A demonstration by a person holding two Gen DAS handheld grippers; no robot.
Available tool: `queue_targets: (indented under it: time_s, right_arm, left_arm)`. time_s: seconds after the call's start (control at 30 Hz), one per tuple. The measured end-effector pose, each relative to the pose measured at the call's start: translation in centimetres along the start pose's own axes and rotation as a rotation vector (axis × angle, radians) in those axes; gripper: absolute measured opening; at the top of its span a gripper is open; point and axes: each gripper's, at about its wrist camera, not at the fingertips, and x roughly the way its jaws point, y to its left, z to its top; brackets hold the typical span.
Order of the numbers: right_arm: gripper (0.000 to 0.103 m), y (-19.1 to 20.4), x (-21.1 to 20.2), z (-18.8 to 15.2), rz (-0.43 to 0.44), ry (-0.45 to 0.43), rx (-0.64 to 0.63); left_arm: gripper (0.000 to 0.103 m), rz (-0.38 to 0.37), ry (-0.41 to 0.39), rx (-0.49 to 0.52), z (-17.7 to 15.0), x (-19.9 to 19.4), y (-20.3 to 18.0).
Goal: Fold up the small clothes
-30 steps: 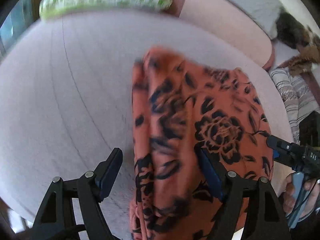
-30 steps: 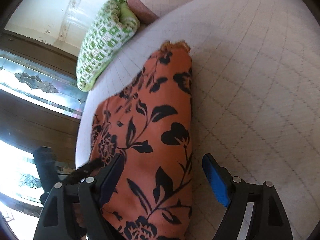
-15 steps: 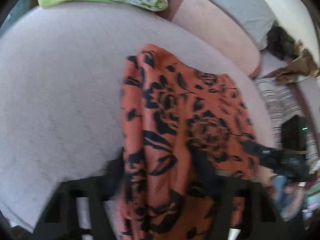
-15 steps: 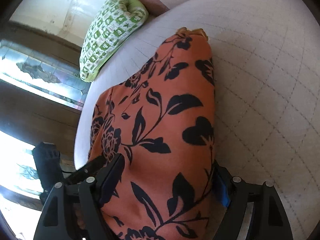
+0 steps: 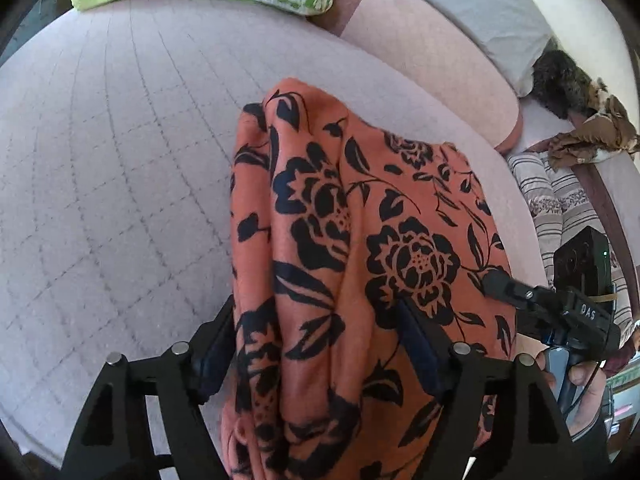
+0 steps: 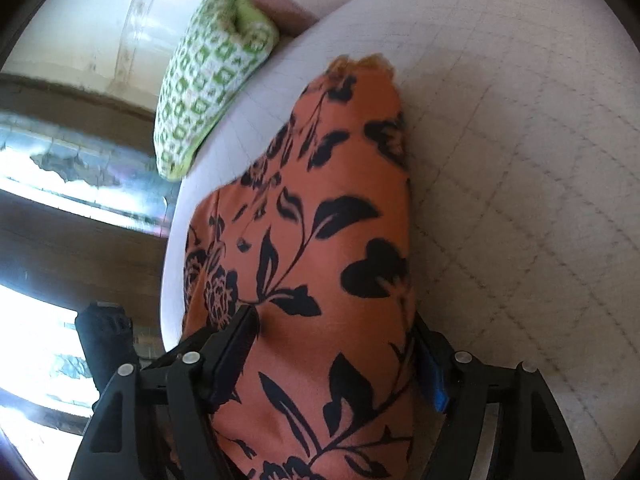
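Near the bed's [image 5: 120,200] front edge, your left claw [image 5: 316,344] opens and your right claw [image 6: 332,348] closes around the half-folded orange garment [image 5: 360,240]; folds remain.

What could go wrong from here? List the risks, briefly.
The left tongs are opening with the orange floral garment bunched between them: the fold could slump apart. The right tongs are closing on a thick bundle of it and may pinch only outer layers, so it slips. The garment lies near the quilted surface's edge and could slide off.
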Motion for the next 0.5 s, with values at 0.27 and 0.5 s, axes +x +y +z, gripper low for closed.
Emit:
queue_targets:
  time_s: [0.27,0.5]
  right_arm:
    - [0.060,0.7,-0.1,-0.3,-0.057,-0.004,-0.065]
    - [0.046,2.3,-1.3,-0.4,-0.083,-0.025,-0.140]
  left_arm:
    - [0.054,-0.017,0.004,-0.031,-0.2,-0.7,0.7]
    - [0.032,0.037,-0.037,0.006,-0.4,-1.8,-0.6]
